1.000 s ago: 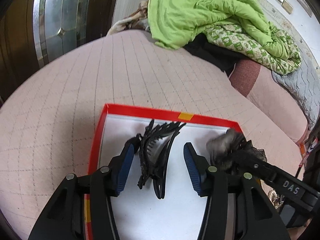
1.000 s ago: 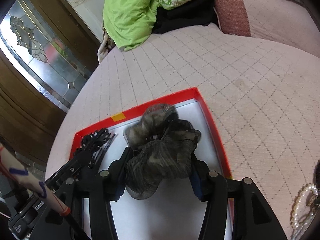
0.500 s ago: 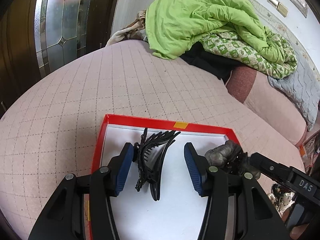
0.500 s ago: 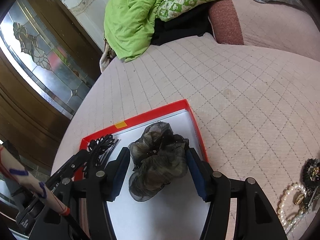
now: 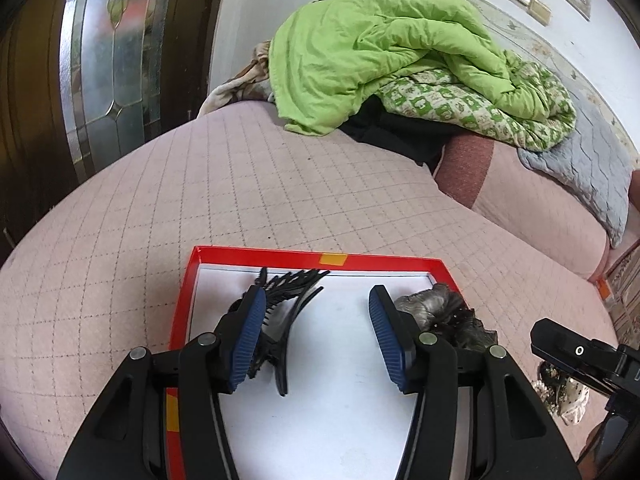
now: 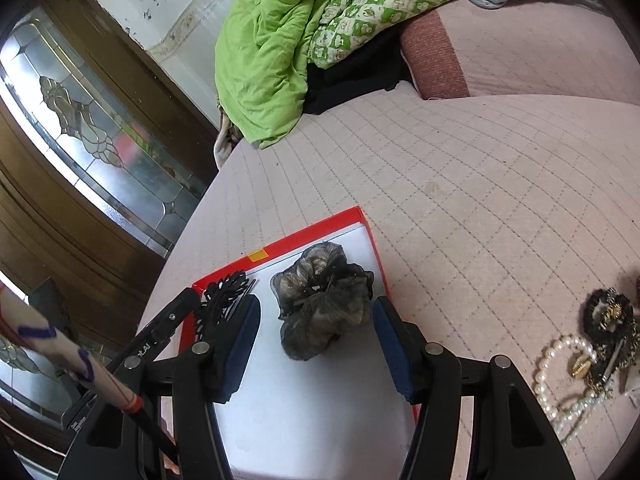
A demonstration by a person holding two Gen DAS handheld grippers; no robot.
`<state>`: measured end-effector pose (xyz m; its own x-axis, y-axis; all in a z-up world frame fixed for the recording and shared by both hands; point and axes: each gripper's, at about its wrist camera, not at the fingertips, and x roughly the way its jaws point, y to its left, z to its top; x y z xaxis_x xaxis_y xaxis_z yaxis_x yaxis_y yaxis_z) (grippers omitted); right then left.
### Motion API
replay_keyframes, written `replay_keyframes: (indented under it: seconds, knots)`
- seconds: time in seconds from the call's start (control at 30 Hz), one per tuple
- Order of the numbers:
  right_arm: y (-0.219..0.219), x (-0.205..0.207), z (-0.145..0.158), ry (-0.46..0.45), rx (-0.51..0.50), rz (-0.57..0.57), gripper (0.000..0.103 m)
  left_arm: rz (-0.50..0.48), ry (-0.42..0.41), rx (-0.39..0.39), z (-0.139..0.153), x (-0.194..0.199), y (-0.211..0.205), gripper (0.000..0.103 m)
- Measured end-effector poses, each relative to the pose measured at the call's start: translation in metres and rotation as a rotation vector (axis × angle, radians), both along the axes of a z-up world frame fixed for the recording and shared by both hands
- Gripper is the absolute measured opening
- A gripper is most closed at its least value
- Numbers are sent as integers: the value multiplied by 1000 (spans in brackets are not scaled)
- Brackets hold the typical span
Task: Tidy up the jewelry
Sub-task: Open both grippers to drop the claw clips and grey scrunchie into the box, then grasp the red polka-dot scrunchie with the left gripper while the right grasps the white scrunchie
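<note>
A red-rimmed box point(image 5: 280, 256) with a white floor lies on the pink quilted bed. In it a black claw hair clip point(image 5: 288, 312) rests flat. My left gripper point(image 5: 316, 296) hangs open over it; the clip lies near the left finger point(image 5: 248, 332) and nothing is gripped. A grey-brown gauze scrunchie point(image 6: 324, 308) lies in the right half of the box point(image 6: 280, 246). My right gripper point(image 6: 316, 302) stands open around it, pads clear of the fabric. The right wrist view also shows the clip point(image 6: 224, 288) and the left wrist view the scrunchie point(image 5: 440, 308).
Loose jewelry lies on the bed right of the box: a pearl bracelet point(image 6: 560, 364) and a black-and-gold piece point(image 6: 608, 312). A green quilt point(image 5: 380, 60) is heaped at the far end. A dark wooden door with leaded glass point(image 5: 108, 60) stands at the left.
Both grippers have drawn back and up from the box. The right pads, close against the scrunchie a second ago, now stand wider and the scrunchie lies free. The clip has stayed put.
</note>
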<state>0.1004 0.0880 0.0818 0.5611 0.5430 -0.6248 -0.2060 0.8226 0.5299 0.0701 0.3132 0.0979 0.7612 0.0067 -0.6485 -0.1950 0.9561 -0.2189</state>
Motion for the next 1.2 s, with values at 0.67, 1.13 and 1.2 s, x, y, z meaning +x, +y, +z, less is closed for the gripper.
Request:
replay_keyframes:
  seconds: [0.67,1.13,1.2]
  knots:
    - [-96,-47,-4,-31,39,-157,63,-111,-32,126,16,-12,-73,58]
    - [-198,-79,-9,-43,32,-327,63,-231,-37,162,17,-4,-157,60]
    - [-215,-82,-13,-35,47,-354,63,-256,-34,165,15,-2,-171,60]
